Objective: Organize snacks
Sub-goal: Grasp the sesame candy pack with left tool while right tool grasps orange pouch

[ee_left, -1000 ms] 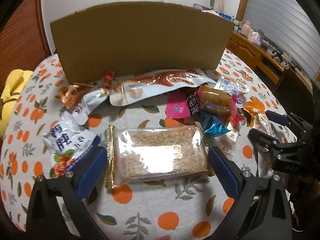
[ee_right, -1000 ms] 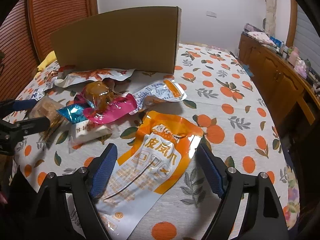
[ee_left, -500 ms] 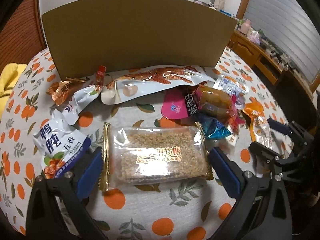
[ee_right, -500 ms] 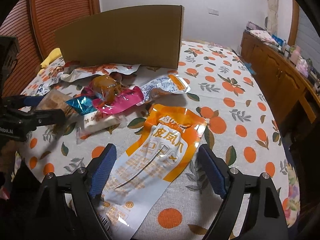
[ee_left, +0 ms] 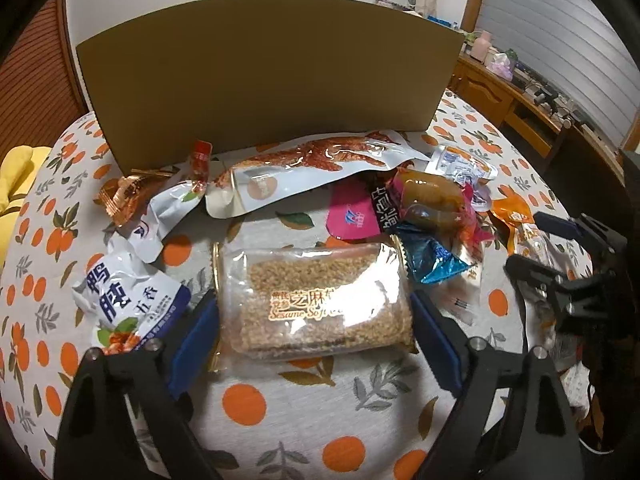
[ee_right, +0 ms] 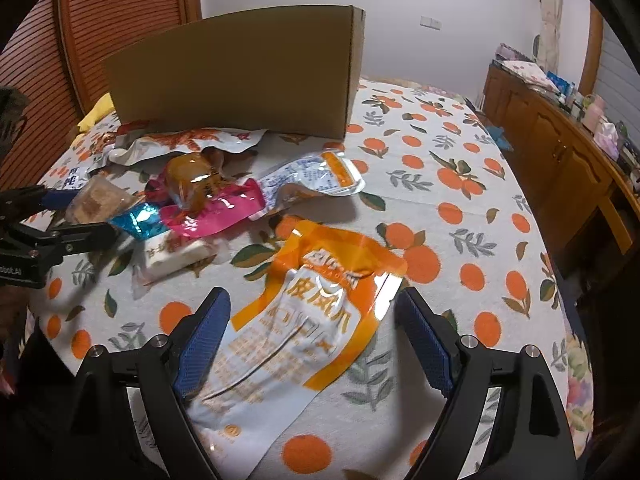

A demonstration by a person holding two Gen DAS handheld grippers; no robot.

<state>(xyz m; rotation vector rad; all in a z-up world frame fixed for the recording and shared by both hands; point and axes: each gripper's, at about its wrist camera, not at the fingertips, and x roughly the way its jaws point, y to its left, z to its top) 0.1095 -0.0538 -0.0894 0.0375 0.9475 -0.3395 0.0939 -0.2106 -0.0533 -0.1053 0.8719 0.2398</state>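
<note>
A clear pack of sesame candy lies between the pads of my left gripper; the jaws stand wide and I cannot tell if the pads touch it. My right gripper is open around an orange and white pouch flat on the cloth. The cardboard box stands behind the snacks and also shows in the right wrist view. Loose snacks lie before it: a long white pouch, a pink pack, a brown pack, a blue wrapper.
The round table has an orange-print cloth. A white and blue pouch lies by my left finger. A wooden sideboard stands to the right. A yellow cushion sits left. The right gripper shows in the left view.
My left gripper has moved forward, so the sesame candy pack now sits deeper between its pads. My right gripper has lifted back slightly over the orange pouch.
</note>
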